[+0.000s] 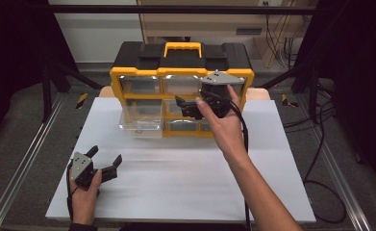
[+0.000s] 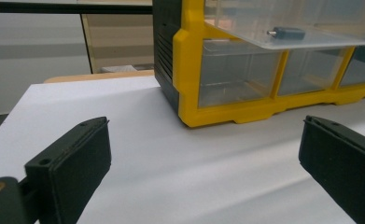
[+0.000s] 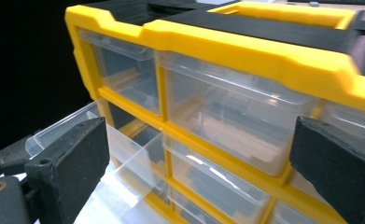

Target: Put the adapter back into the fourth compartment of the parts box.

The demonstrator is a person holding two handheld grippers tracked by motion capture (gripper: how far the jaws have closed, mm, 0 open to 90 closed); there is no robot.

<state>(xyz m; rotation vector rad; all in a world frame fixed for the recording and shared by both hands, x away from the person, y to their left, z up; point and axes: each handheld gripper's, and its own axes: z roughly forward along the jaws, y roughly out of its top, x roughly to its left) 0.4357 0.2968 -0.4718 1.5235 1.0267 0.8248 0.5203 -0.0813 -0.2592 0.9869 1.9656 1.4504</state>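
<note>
Drawer [image 1: 140, 121], pulled out at centre-left of the organizer [image 1: 181, 72], lies lower left of the right gripper [image 1: 188, 107], held nearer with jaws wide, empty; left gripper [image 1: 105, 161] is rested open, empty.

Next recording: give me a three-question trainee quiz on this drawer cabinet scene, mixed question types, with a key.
1. True or false: the left gripper is shut on a drawer.
2. Which drawer of the yellow organizer is pulled out? A) top right B) middle left C) bottom middle
3. Fill in: a small dark ____ lies in the open drawer.

Key:
1. False; it is open, over the white tabletop.
2. B.
3. Plug-like part; the right gripper is open too.
</note>
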